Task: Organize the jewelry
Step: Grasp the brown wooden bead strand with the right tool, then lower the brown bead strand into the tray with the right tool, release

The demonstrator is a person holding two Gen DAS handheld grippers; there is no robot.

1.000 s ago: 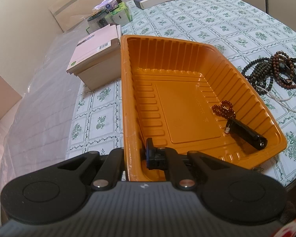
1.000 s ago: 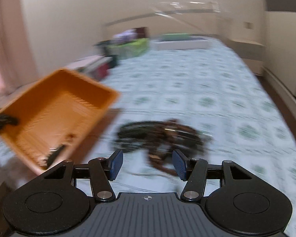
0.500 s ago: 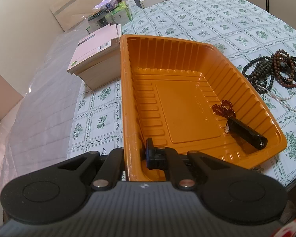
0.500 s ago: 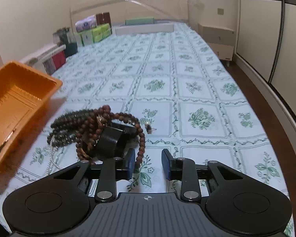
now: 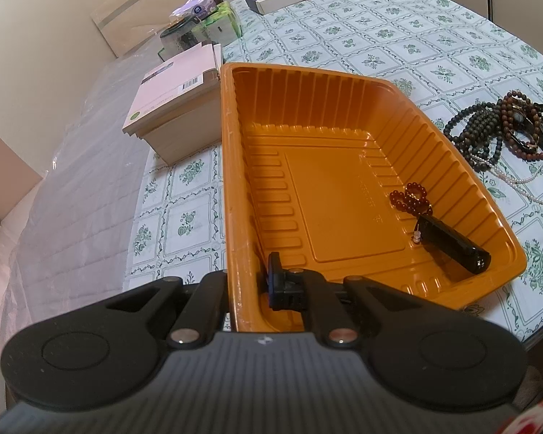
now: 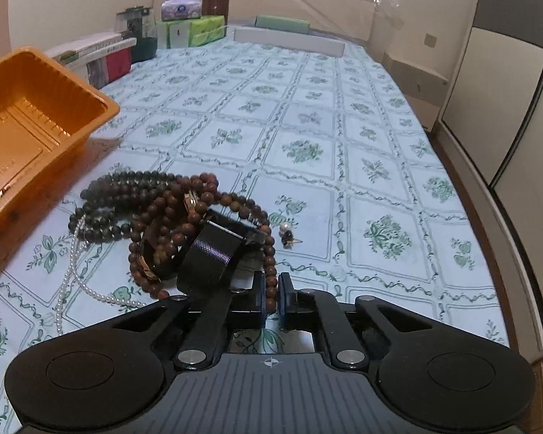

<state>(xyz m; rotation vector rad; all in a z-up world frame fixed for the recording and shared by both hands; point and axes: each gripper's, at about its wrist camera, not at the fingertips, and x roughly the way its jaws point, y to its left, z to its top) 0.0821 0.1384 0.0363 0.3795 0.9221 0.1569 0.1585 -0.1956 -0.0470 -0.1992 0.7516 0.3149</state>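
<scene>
Steadying orange tray (image 5: 329, 195): left gripper (image 5: 251, 284) clamps its near rim at the table's edge. Right gripper (image 6: 270, 298) pinches brown bead strand (image 6: 269, 271) from pile for transfer.

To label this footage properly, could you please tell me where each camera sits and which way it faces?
Left wrist: on the left claw, looking down into the orange tray whose rim it grips.
Right wrist: on the right claw, low over the tablecloth, closed on the brown bead string.
Shared: tray and bead pile.
</scene>
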